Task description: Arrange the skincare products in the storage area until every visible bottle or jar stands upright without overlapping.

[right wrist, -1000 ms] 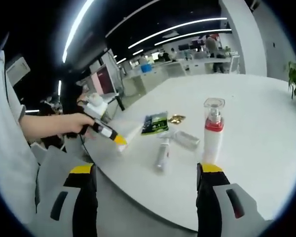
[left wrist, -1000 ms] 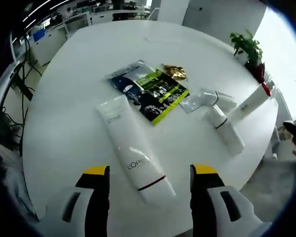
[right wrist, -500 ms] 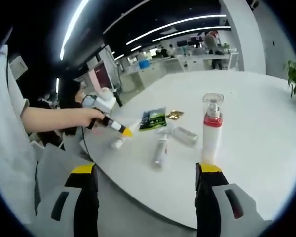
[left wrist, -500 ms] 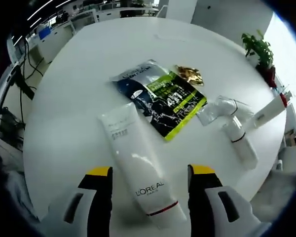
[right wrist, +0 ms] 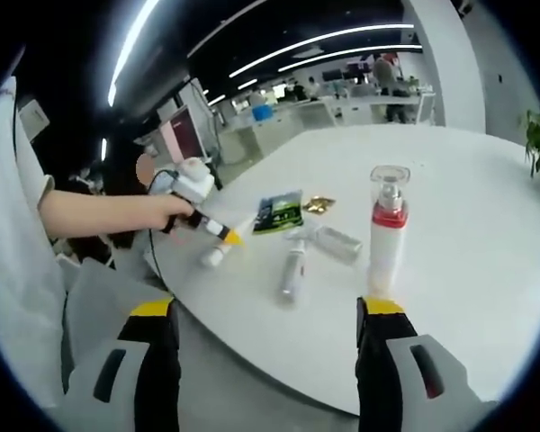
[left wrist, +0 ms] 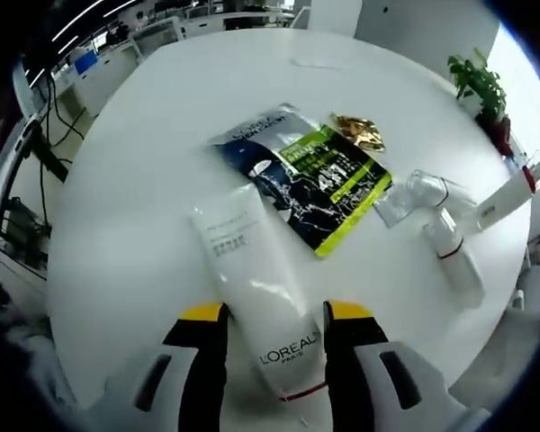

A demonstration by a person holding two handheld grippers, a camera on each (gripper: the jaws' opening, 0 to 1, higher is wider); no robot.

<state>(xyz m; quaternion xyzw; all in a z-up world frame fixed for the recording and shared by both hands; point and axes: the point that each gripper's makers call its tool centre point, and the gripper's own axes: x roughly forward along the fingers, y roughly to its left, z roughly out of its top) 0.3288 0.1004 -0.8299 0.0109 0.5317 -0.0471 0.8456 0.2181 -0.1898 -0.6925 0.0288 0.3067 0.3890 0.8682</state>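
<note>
Tube (left wrist: 261, 301) lies flat, cap end between the left gripper's (left wrist: 274, 317) parted jaws; right gripper (right wrist: 261, 310) gapes.

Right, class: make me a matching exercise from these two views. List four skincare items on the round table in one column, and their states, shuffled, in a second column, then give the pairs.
Items:
1. white L'Oreal tube
2. pump bottle with red collar
3. dark and green sachet
4. gold wrapper

States:
A. standing upright
B. lying flat, overlapped by the tube's end
C. lying down between the left tool jaws
D. crumpled, beside the sachet's far edge

Pairs: 1-C, 2-A, 3-B, 4-D
</note>
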